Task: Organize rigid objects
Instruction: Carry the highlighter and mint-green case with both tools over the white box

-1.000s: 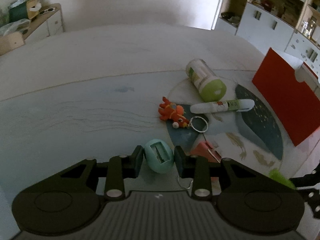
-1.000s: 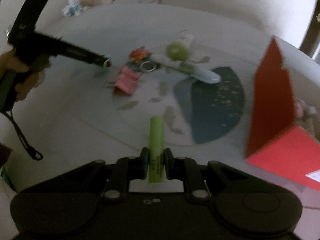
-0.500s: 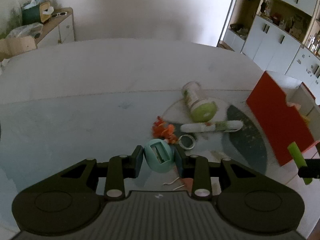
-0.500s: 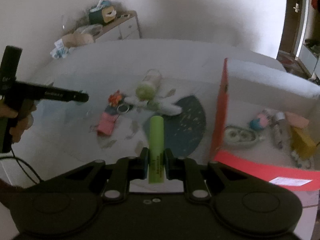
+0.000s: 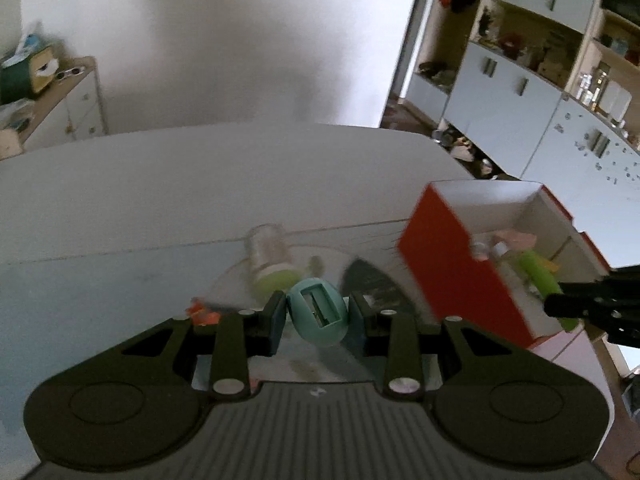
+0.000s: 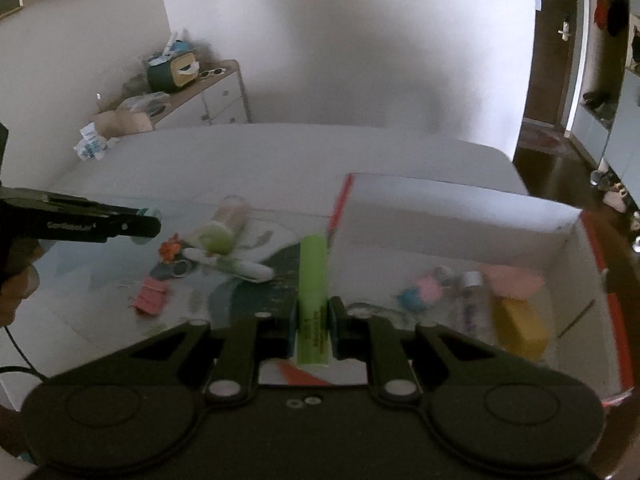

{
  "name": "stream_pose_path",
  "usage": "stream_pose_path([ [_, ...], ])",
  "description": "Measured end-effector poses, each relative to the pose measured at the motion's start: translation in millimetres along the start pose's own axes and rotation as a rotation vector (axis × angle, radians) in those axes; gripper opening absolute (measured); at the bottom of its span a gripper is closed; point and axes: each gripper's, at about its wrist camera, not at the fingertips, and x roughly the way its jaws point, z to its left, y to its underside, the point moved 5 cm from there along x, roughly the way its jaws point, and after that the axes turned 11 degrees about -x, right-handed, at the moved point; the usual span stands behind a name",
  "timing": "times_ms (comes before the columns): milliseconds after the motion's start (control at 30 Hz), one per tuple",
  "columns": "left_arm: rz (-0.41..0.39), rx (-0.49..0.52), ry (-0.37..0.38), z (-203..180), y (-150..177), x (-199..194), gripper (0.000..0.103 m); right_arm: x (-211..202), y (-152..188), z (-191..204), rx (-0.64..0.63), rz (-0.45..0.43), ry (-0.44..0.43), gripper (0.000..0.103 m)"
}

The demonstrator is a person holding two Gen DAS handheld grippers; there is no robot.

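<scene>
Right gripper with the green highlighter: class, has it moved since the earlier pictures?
Yes. The right gripper, shut on the green highlighter, has shifted rightward toward the red box, whose inside now shows.

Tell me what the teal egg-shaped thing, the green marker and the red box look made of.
Teal egg-shaped thing: likely moulded plastic, smooth and matte, with a crisp rectangular slot. Green marker: plastic barrel, satin sheen, dark print on its side. Red box: probably cardboard, with thin flat walls, red outside and plain white inside.
</scene>
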Motion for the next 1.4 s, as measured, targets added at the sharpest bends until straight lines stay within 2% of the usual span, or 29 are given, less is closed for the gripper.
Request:
stream_pose_path([
  [433, 0.028, 0.100, 0.078, -108, 3, 28, 0.033, -11, 28, -73, 0.010, 0.026, 0.041, 0.015],
  [700, 0.053, 0.166, 0.107, -165, 5, 49, 0.033, -6, 45, -102, -0.012, 0.066, 0.050, 0.015],
  [1067, 0.190, 0.184, 0.091, -206, 19, 104, 0.033, 16, 56, -130, 0.000, 0.138, 0.046, 0.015],
  [1400, 0.284, 0.243, 0.057, -237, 31, 148, 0.033, 37, 63, -145, 0.032, 0.209, 0.045, 0.015],
])
